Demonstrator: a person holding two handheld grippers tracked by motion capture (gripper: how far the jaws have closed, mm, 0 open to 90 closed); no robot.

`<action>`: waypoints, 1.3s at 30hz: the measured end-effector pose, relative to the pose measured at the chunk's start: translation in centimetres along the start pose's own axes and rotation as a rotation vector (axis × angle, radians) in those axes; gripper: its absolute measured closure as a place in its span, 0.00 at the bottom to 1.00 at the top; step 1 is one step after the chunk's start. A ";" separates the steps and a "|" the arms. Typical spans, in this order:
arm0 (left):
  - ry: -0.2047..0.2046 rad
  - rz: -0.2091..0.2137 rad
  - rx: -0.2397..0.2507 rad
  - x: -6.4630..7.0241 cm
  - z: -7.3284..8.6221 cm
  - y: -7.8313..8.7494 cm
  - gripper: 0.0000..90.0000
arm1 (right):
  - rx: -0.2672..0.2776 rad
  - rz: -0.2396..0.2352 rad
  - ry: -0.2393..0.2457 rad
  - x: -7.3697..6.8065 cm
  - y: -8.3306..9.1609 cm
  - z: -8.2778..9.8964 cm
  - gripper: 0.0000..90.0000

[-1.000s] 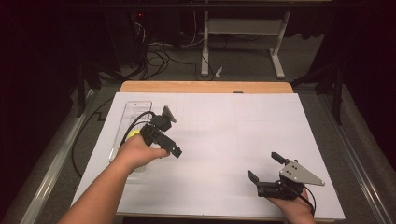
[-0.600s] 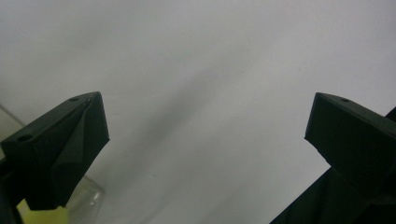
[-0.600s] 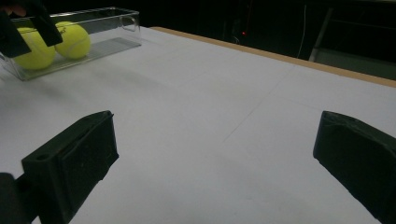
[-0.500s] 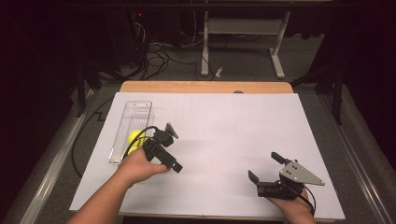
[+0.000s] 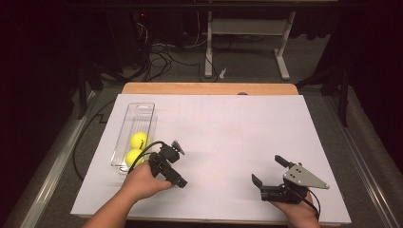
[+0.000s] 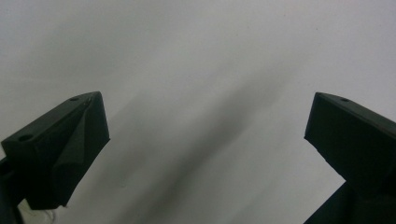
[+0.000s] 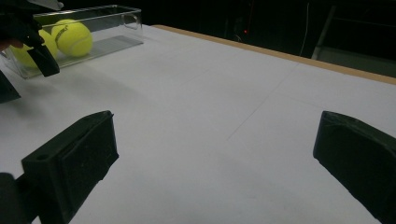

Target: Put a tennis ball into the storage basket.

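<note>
- Yellow tennis balls, two of them, lie in a clear plastic tray (image 5: 142, 110) at the left side of the counter (image 5: 247, 128): the near tennis ball (image 5: 132, 157) sits at the tray's near end, the far tennis ball (image 5: 139, 140) just beyond it, the two close together.
- In the right gripper view the same pair shows through the tray's clear wall at upper left.
- The tray's far half holds nothing.
- Just right of the tray's near end, the left gripper (image 5: 177, 164) is held low over the white counter sheet, its jaws spread wide and empty; the left gripper view shows bare white surface between them.
- A black cable loops from that gripper across the near ball's side of the tray.
- Well apart, at the counter's near right, the right gripper (image 5: 268, 171) rests in the person's hand with its jaws also wide apart, holding nothing, a grey three-cornered plate on top.
- Beyond the counter's wooden far edge lie a dark floor, cables and white desk legs (image 5: 283, 42).
</note>
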State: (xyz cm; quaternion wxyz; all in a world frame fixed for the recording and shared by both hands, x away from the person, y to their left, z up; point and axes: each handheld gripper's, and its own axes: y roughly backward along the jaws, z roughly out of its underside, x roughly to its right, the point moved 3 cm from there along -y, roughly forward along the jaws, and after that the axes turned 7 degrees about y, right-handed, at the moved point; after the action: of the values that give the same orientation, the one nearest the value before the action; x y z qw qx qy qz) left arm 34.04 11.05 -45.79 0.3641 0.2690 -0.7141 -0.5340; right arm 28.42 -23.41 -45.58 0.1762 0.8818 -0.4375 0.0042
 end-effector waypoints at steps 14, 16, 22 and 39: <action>-0.007 0.081 0.168 -0.7 2.0 -1.2 0.02 | -0.005 -0.005 0.005 -0.2 -0.2 0.1 0.00; -0.022 0.085 0.200 -0.6 2.3 -1.4 0.02 | -0.007 -0.004 0.005 -0.3 -0.2 0.1 0.00; -0.037 0.091 0.293 -0.8 2.7 -1.4 0.02 | -0.006 -0.004 0.000 -0.3 -0.2 0.1 0.00; -0.047 0.159 0.526 -1.9 3.7 -0.9 0.02 | -0.015 0.014 -0.017 -0.1 -0.3 0.3 0.00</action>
State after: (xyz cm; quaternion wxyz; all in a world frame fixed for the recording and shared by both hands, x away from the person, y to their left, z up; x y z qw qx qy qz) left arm 32.16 14.35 -47.75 0.3057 0.2852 -0.8553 -0.3060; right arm 28.56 -23.24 -45.95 0.1789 0.8774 -0.4451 -0.0051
